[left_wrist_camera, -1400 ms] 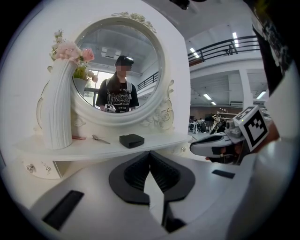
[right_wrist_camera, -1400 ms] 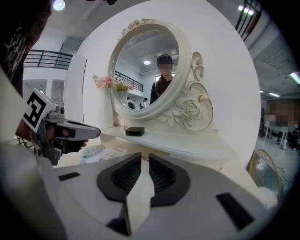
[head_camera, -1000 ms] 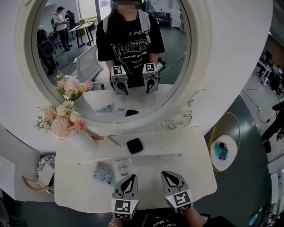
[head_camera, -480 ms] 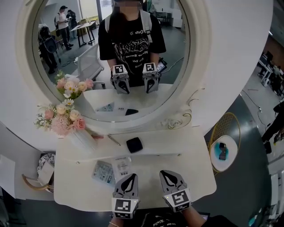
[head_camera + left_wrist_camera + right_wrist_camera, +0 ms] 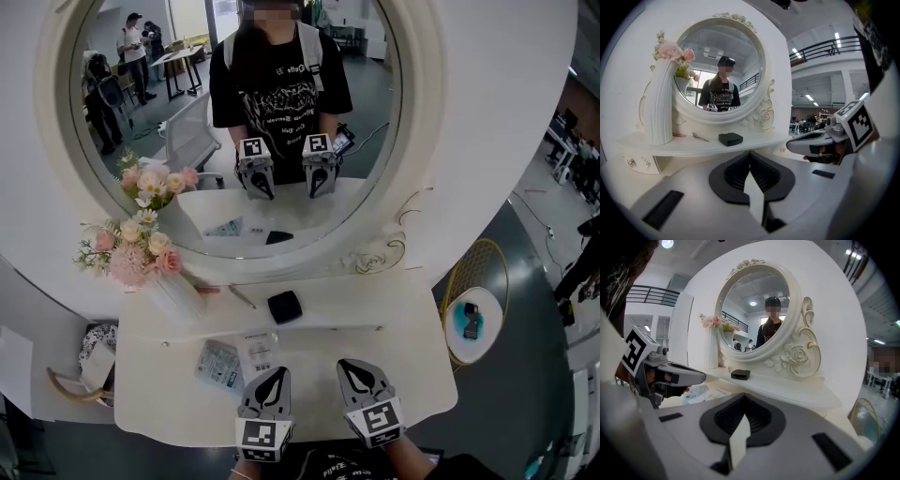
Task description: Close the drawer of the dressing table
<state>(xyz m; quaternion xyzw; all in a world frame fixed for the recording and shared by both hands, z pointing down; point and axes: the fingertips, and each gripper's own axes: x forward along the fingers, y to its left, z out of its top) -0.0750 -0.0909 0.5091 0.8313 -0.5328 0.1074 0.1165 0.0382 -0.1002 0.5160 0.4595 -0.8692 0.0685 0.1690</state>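
Note:
The white dressing table [image 5: 375, 300] stands under a round mirror [image 5: 187, 216]. Its wide drawer [image 5: 412, 370] is pulled out toward me, with a blue-and-white packet [image 5: 219, 365] and a paper slip [image 5: 258, 352] lying in it. My left gripper [image 5: 275, 375] and right gripper [image 5: 354, 367] hover side by side over the drawer's near edge. Both are shut and hold nothing. In the left gripper view its jaws [image 5: 750, 153] meet at the tip, with the right gripper [image 5: 806, 144] alongside. The right gripper view shows shut jaws [image 5: 743, 397] and the left gripper [image 5: 689, 376] beside them.
On the table top sit a black box [image 5: 285, 307], a white ribbed vase of pink flowers [image 5: 173, 295] and a small metal piece [image 5: 241, 297]. A gold wire side table [image 5: 473, 314] stands at the right, a basket [image 5: 89, 366] at the left.

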